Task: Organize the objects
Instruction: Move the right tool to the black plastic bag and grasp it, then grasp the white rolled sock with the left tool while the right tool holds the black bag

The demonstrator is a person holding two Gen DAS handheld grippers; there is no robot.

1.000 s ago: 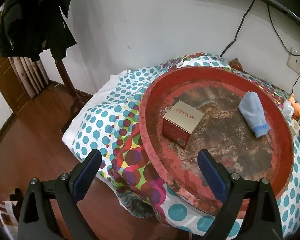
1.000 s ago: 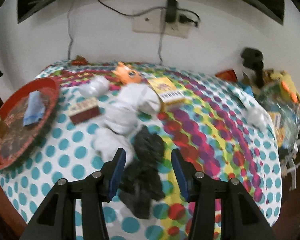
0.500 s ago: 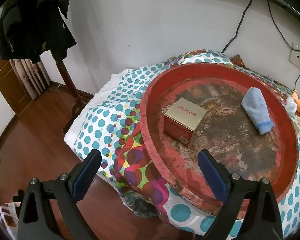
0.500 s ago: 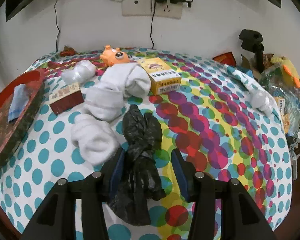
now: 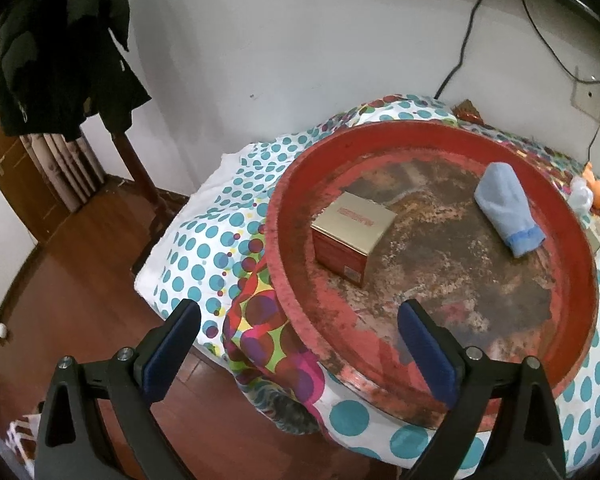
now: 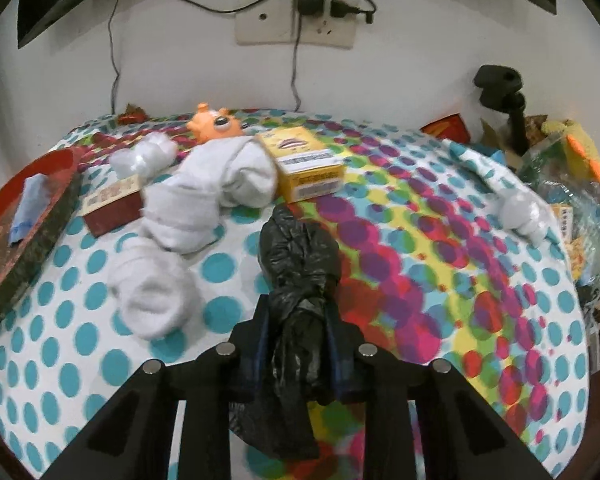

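While clamped on a crumpled black plastic bag (image 6: pixel 296 280) lying on the dotted tablecloth (image 6: pixel 440 280), right gripper (image 6: pixel 298 344), jaws just closed; beyond, white socks (image 6: pixel 208 196) and yellow box (image 6: pixel 300 160). Left gripper (image 5: pixel 300 344) held wide apart, empty, over red tray (image 5: pixel 580 320) with gold box (image 5: pixel 352 236).

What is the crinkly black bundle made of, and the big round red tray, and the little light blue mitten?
The crinkly black bundle, pinched in the right gripper, looks like thin plastic film: glossy, with sharp wrinkles. The big round red tray seems to be painted metal, though lacquered wood is possible: its red coat has flaked to mottled brown. The little light blue mitten looks like soft, fuzzy, matte cloth.
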